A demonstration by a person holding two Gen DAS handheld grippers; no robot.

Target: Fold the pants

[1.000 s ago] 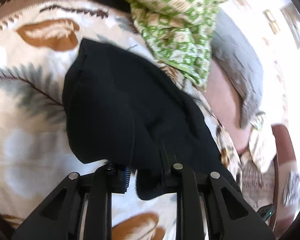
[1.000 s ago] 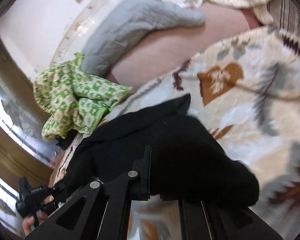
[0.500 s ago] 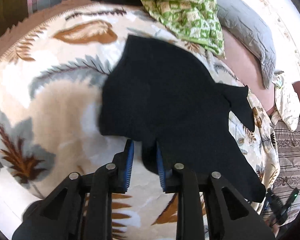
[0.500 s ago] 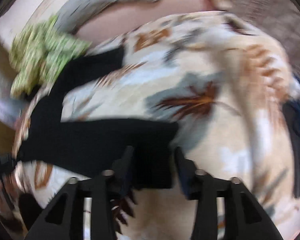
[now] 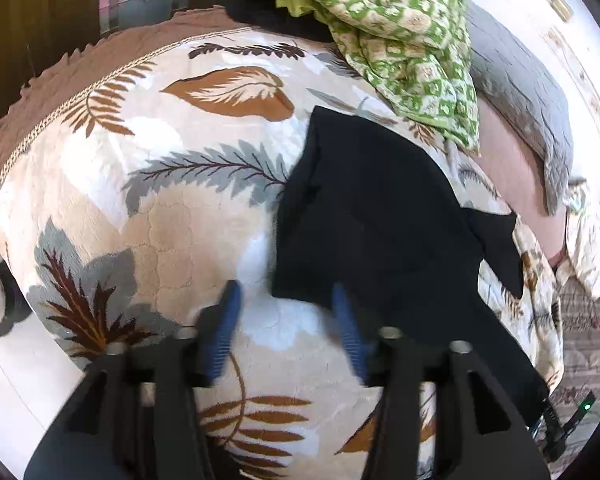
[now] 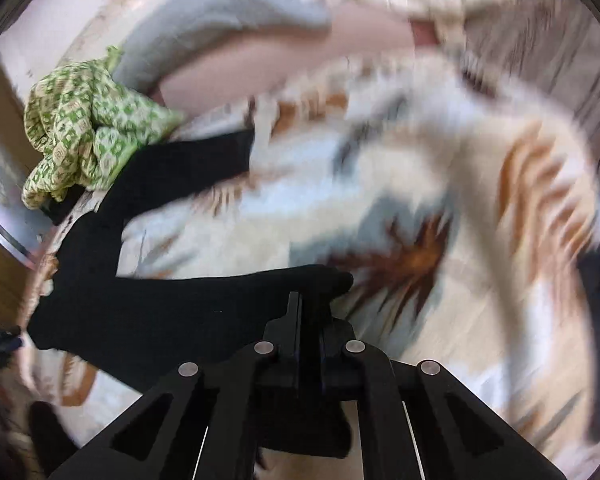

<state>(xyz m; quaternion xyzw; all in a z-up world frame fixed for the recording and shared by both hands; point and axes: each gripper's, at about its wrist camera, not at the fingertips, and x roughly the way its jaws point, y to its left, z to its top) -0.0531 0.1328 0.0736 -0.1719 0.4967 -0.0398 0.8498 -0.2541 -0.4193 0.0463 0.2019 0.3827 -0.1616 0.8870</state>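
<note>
Pants (image 5: 372, 216), all black, lie spread on the leafy blanket (image 5: 160, 232), just beside a green cloth (image 5: 400, 40). Left gripper (image 5: 286, 320) is wide apart with nothing in it. Right gripper (image 6: 309, 312) is pinched tight on one pant leg.

My bed's quilted cream bedspread with brown and grey leaf print (image 5: 148, 216) carries the black fabric pants (image 5: 372, 216), with a crumpled green-and-cream patterned cloth (image 5: 400, 32) just beyond the pants.
</note>
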